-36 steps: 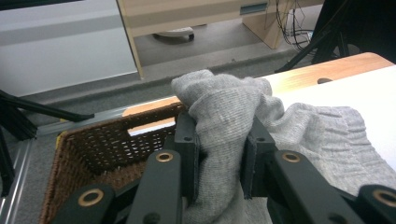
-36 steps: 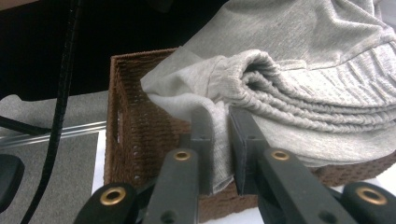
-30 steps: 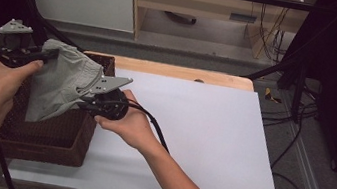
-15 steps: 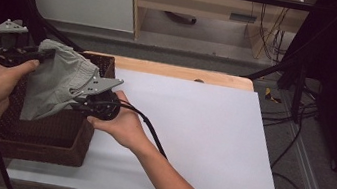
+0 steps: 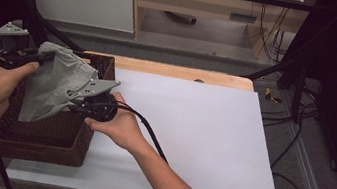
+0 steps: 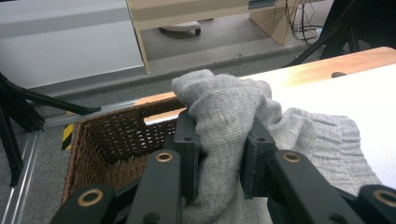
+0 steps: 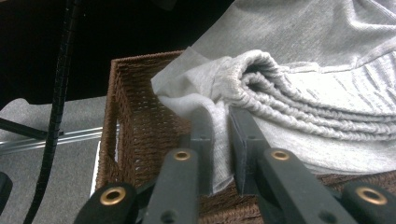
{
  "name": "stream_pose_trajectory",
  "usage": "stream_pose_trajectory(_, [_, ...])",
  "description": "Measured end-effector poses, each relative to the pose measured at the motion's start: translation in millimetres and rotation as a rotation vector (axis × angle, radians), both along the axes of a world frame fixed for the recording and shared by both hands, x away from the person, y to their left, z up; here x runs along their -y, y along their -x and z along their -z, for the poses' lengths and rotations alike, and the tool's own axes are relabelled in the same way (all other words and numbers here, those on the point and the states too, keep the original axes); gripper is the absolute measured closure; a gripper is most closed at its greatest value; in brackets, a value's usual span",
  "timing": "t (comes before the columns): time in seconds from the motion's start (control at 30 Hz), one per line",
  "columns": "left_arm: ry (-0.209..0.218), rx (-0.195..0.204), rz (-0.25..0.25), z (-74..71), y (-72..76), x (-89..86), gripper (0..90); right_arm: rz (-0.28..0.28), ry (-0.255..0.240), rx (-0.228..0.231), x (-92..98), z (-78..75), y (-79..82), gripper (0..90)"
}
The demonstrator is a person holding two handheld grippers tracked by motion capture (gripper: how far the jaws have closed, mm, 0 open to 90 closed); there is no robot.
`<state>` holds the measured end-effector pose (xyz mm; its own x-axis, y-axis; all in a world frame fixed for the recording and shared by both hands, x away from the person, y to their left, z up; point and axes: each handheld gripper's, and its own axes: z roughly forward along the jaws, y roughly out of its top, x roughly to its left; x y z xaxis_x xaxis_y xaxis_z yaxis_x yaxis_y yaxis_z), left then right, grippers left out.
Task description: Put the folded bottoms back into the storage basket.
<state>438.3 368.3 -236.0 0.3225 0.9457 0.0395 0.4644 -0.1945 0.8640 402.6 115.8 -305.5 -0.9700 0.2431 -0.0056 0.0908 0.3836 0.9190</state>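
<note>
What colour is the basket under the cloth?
Dark brown woven wicker basket; clearest in the left gripper view.

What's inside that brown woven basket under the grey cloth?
The brown woven basket shows dark wicker walls and a bare-looking corner. The grey knitted garment, held up by both claws, hangs over the rest, so anything lying beneath it cannot be seen.

grey garment (image 5: 54, 82) carried slightly lower and toward 9 o'clock over the wicker basket (image 5: 42, 149), left claw (image 5: 43, 57) shifted a little toward 9 o'clock, right claw (image 5: 75, 96) drawn slightly toward 6 o'clock, cloth hung less spread
</note>
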Motion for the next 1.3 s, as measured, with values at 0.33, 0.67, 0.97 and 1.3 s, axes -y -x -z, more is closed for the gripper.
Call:
stream_pose_trajectory(0.33, [0.004,-0.008,-0.008,4.4,-0.7,-2.0,72.0,-0.006,0.005,-0.005,-4.4,3.9,0.7,81.2])
stream_pose_trajectory(0.67, [-0.003,-0.013,-0.013,6.2,-1.3,-3.7,72.0,-0.005,0.008,-0.008,-8.7,7.9,-0.3,81.2])
stream_pose_trajectory(0.97, [-0.007,-0.020,-0.019,9.8,-2.9,-5.6,72.0,-0.002,0.011,-0.016,-12.8,11.9,-1.1,81.2])
stream_pose_trajectory(1.3, [-0.004,-0.039,-0.024,16.4,-5.7,-9.6,71.9,-0.004,0.015,-0.028,-17.9,16.5,-1.9,81.2])
